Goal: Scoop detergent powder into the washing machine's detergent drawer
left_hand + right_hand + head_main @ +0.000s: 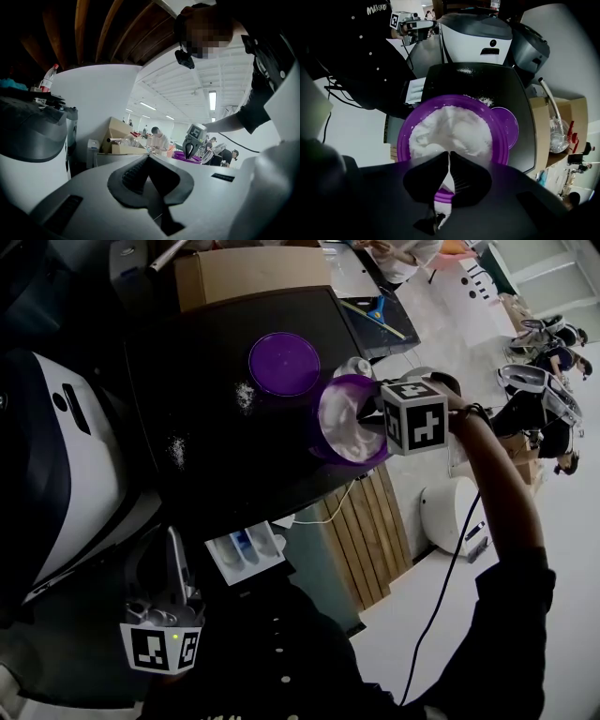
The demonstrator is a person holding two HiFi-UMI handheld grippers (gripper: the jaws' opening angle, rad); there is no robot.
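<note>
Right gripper (449,153), fingers pressed together over the tub (404,134) of powder (454,124) at that view's centre; left gripper (149,157), fingers likewise together, idle; powder may spill on the carry to the drawer (246,551), well apart at the head view's lower centre.

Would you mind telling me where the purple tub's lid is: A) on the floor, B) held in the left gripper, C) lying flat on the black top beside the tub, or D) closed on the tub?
C: the purple lid lies flat on the black top beside the open tub of white powder.
</note>
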